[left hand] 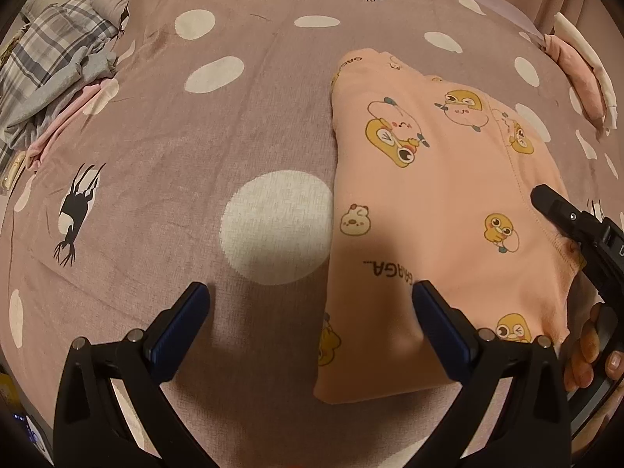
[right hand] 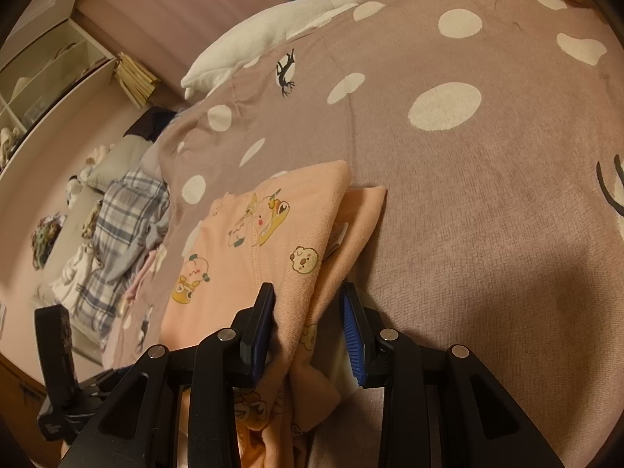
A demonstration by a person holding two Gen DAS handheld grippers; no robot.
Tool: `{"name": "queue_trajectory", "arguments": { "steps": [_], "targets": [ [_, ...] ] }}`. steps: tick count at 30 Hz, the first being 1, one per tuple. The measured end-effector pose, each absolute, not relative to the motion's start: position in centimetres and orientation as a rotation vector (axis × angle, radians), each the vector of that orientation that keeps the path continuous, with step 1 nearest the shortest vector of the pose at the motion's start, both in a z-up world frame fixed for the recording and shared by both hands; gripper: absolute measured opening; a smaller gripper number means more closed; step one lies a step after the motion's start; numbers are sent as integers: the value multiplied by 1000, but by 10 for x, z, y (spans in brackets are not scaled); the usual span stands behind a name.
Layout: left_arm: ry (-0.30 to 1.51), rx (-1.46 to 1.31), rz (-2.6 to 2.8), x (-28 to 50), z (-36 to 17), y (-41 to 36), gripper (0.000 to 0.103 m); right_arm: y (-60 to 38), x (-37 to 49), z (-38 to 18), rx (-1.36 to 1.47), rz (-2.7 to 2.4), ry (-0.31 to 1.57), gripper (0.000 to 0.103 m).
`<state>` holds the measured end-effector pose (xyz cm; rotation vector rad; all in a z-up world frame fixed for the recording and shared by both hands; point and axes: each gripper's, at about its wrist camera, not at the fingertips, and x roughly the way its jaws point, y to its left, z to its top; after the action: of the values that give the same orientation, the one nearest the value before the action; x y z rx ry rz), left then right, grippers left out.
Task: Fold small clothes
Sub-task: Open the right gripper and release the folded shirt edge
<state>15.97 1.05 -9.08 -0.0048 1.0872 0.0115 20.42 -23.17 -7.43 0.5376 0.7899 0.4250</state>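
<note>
A peach garment (left hand: pixel 429 195) printed with cartoon ducks lies folded on the spotted mauve bedspread (left hand: pixel 234 117). My left gripper (left hand: pixel 310 300) hangs open just above the bed. The garment's near left edge runs between its two fingers without touching them. In the right wrist view my right gripper (right hand: pixel 308 304) is shut on the bunched right edge of the garment (right hand: pixel 241 273), and cloth gathers behind its pads. Seen from the left wrist, the right gripper (left hand: pixel 546 202) rests on the garment's right side, with a hand (left hand: pixel 589 351) behind it.
A heap of plaid and grey clothes (left hand: pixel 46 62) lies at the bed's far left. A white goose plush (right hand: pixel 292 19) stretches along the far edge. Folded pink and white cloth (left hand: pixel 581 78) sits far right. A white shelf unit (right hand: pixel 39 78) stands beyond the bed.
</note>
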Motion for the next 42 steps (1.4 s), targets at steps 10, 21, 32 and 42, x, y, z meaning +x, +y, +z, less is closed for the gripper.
{"name": "queue_trajectory", "arguments": {
  "steps": [10, 21, 32, 42],
  "targets": [
    [1088, -1, 15, 161, -91, 10, 103, -235, 202, -74, 557, 405, 783, 39],
    [1035, 14, 26, 146, -80, 20, 103, -264, 181, -54, 636, 278, 625, 40],
    [954, 20, -1, 142, -65, 24, 102, -218, 163, -31, 500, 435, 597, 41],
    [932, 114, -72, 146, -70, -9, 85, -204, 170, -39, 467, 467, 698, 40]
  ]
}}
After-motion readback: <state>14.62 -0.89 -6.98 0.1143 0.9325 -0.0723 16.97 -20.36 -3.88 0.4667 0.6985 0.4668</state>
